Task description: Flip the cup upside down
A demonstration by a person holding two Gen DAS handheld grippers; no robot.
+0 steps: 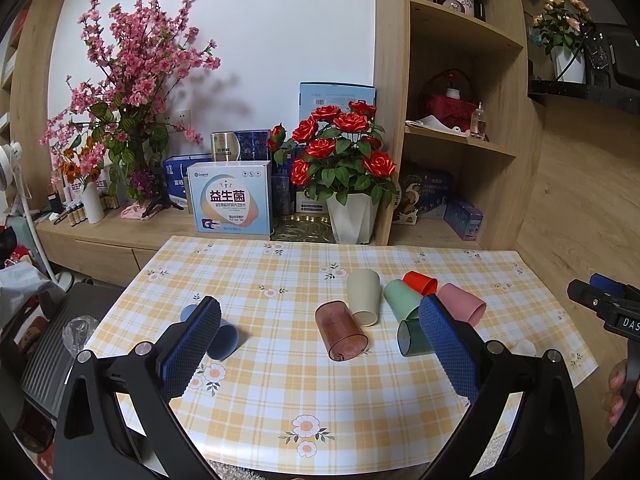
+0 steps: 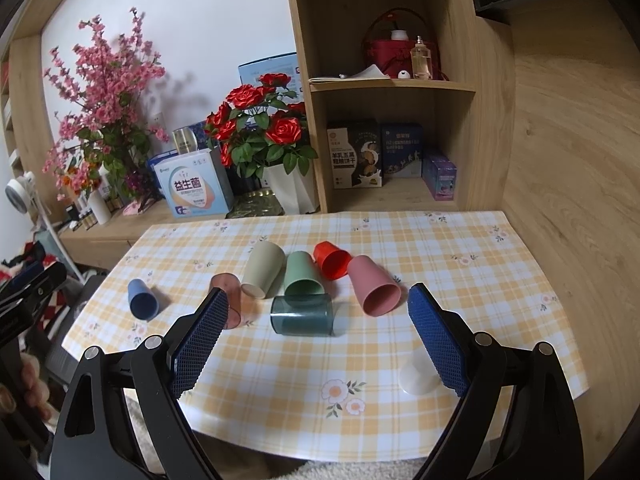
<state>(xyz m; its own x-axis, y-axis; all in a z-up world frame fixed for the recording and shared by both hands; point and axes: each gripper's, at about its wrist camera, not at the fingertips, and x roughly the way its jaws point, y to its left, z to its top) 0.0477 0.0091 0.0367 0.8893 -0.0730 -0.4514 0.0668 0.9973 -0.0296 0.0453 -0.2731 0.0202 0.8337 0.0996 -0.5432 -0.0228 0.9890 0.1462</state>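
Several cups lie on their sides on the checked tablecloth (image 2: 440,264): a blue cup (image 1: 224,338) (image 2: 142,300), a clear brown cup (image 1: 342,330) (image 2: 230,300), a beige cup (image 1: 363,296) (image 2: 262,268), a green cup (image 2: 303,274), a red cup (image 2: 332,260), a pink cup (image 2: 374,286) and a dark teal cup (image 2: 302,315). A white cup (image 2: 418,372) stands upside down near the front right. My left gripper (image 1: 320,354) is open and empty above the front of the table. My right gripper (image 2: 316,344) is open and empty, in front of the teal cup.
A pot of red roses (image 1: 348,168), a pink blossom arrangement (image 1: 128,92) and boxes (image 1: 230,198) stand on the wooden sideboard behind the table. Shelves (image 2: 392,84) with boxes and bottles rise at the back right. A wood wall (image 2: 568,160) lies on the right.
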